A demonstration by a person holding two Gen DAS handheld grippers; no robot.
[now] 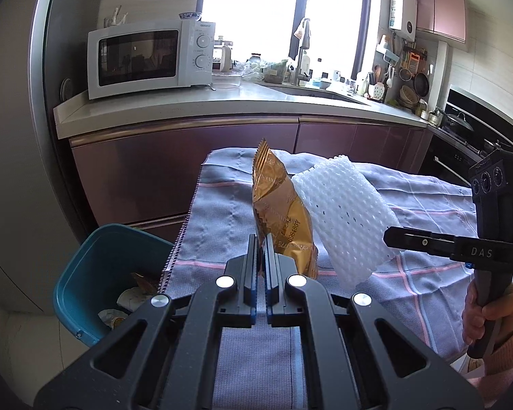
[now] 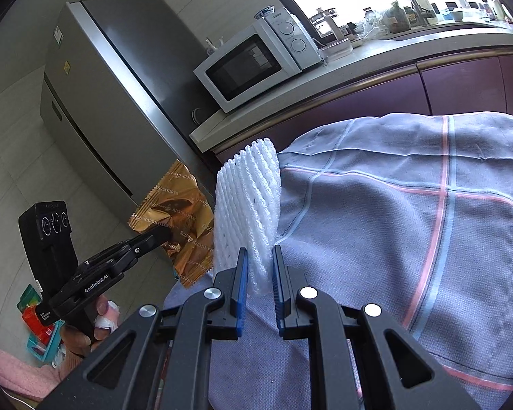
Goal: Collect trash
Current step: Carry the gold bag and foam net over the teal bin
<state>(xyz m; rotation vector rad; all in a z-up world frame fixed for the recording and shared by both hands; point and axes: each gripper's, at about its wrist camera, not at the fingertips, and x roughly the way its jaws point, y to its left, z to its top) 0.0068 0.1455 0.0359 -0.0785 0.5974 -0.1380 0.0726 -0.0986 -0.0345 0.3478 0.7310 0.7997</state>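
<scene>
we are carrying two pieces of trash at once. our left tool [image 1: 260,242] is pressed together on the lower edge of the gold wrapper [image 1: 280,212], and our right tool [image 2: 260,256] is pinching the white foam net [image 2: 248,212]; both pieces are standing up off the checked cloth [image 1: 410,212] on the tabletop. the step in hand looks like the carry to the blue bin [image 1: 95,270], which is sitting low beside the tabletop's left edge. next, each tool needs to come over the bin's mouth before its jaws spread. the left wrist view is showing the bin with trash already inside, though we can't quite make out what it is; the right wrist view is missing the bin and showing the fridge [image 2: 95,102] instead.
</scene>
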